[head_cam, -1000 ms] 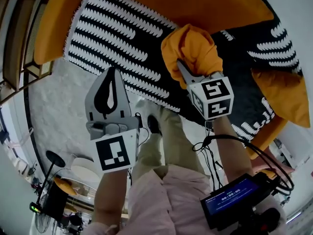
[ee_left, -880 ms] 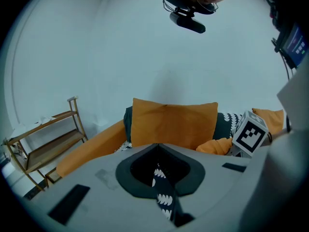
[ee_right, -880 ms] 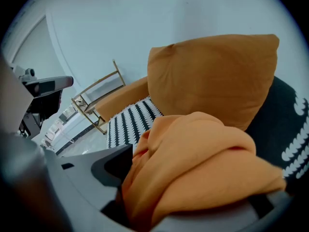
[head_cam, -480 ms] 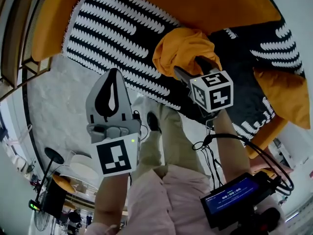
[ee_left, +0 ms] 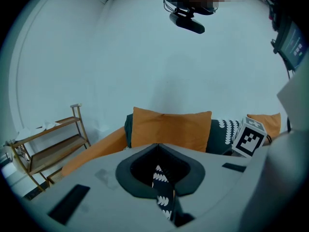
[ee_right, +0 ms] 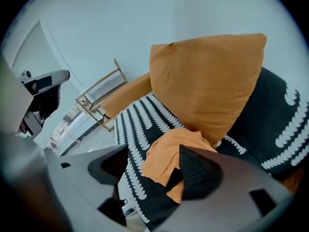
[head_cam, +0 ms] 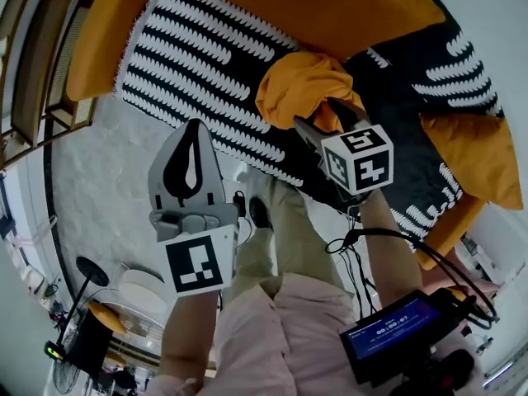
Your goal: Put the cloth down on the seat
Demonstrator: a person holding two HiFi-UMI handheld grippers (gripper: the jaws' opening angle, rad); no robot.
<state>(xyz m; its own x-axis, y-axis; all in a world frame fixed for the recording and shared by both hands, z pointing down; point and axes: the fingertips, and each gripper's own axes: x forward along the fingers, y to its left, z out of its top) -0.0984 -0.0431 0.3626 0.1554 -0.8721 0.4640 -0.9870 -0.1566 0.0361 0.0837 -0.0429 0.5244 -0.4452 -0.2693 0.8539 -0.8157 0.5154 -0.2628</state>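
Observation:
The orange cloth lies crumpled on the black-and-white patterned seat, just in front of a big orange cushion. My right gripper stands open right behind the cloth. In the right gripper view the cloth shows between the spread jaws of the right gripper, and one fold lies against the right jaw's inner side. My left gripper hangs shut and empty over the floor, short of the seat's front edge. Its closed tips point toward the cushion.
A wooden shelf unit stands left of the seat, over grey floor. A second orange cushion lies at the seat's right end. The person's legs and a shoe are below the grippers, and a screen device hangs at lower right.
My right gripper held the cloth bunched up above the seat; it has lowered it, opened and let go, and the cloth has spread on the seat. The left gripper barely moved.

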